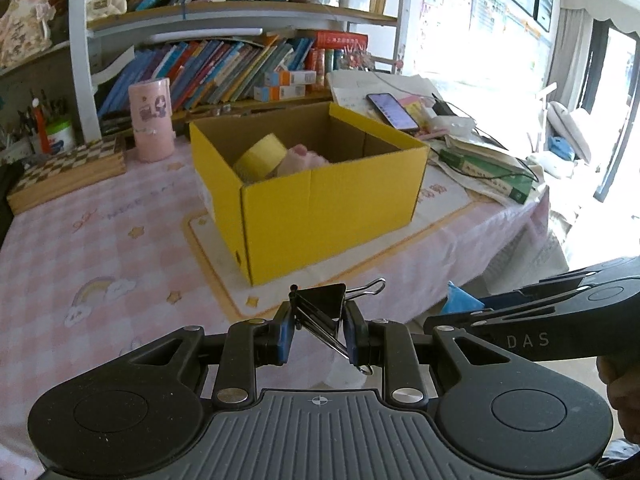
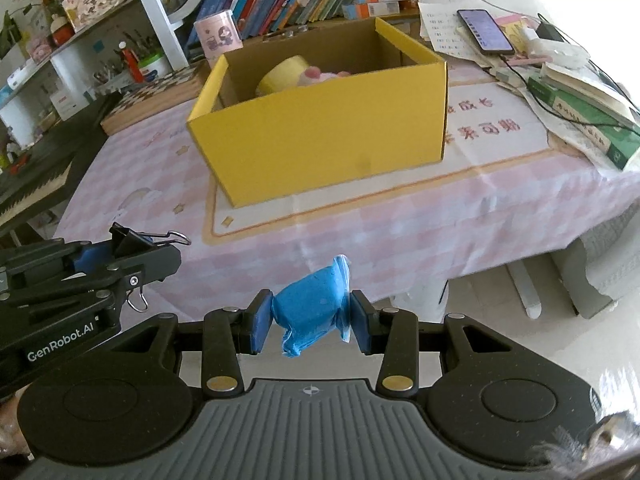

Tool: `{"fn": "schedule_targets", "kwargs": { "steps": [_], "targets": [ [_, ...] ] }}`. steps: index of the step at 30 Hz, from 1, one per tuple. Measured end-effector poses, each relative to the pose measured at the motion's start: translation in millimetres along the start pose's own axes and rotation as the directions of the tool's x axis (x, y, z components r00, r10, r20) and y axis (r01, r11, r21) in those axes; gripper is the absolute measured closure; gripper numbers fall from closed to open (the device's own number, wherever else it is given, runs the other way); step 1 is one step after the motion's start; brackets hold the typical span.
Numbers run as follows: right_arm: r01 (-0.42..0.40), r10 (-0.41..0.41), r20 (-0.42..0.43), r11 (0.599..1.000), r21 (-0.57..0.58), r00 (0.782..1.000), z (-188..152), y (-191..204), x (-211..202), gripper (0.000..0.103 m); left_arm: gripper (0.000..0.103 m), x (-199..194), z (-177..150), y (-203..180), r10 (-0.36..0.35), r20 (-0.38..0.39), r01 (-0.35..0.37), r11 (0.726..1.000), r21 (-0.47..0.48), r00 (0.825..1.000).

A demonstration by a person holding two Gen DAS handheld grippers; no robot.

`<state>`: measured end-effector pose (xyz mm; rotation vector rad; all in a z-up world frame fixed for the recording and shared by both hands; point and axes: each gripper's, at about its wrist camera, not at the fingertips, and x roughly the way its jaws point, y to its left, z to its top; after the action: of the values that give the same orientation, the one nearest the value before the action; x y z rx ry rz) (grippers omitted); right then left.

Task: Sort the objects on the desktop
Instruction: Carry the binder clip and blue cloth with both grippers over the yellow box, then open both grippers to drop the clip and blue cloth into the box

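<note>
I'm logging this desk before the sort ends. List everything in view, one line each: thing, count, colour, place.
binder clip: one, black, clamped in the left gripper
soft packet: one, blue, clamped in the right gripper
box: one, yellow, open, on the middle of the table
tape roll: one, yellow, inside the box
soft toy: one, pink, inside the box beside the roll
tablecloth: one, pink check, covering the table
cup: one, pink, behind the box to its left
phone: one, dark, screen lit, on papers right of the box
thick book: one, green, at the table's right edge
books: many, mixed colours, on the shelf behind
left gripper: black, blue pads
right gripper: black, blue pads
</note>
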<state>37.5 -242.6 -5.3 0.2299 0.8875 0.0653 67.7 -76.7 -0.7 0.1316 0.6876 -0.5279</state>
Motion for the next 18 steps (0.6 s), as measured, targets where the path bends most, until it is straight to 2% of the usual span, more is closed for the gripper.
{"fn": "schedule_targets", "kwargs": {
  "steps": [6,11,18],
  "targets": [
    [-0.007,0.008,0.048,1.0,-0.026,0.999,33,-27,8,0.065,0.079,18,30,-14,0.039,0.073,-0.04,0.999,0.011,0.997],
    [-0.015,0.024,0.124,0.997,-0.073,0.992,71,-44,8,0.065,0.079,32,61,-22,0.082,0.15,-0.086,0.996,0.023,0.985],
    [-0.047,0.084,0.211,0.984,-0.172,0.974,128,-58,12,0.065,0.079,59,96,-22,0.159,0.183,-0.159,0.987,-0.017,0.97]
  ]
}}
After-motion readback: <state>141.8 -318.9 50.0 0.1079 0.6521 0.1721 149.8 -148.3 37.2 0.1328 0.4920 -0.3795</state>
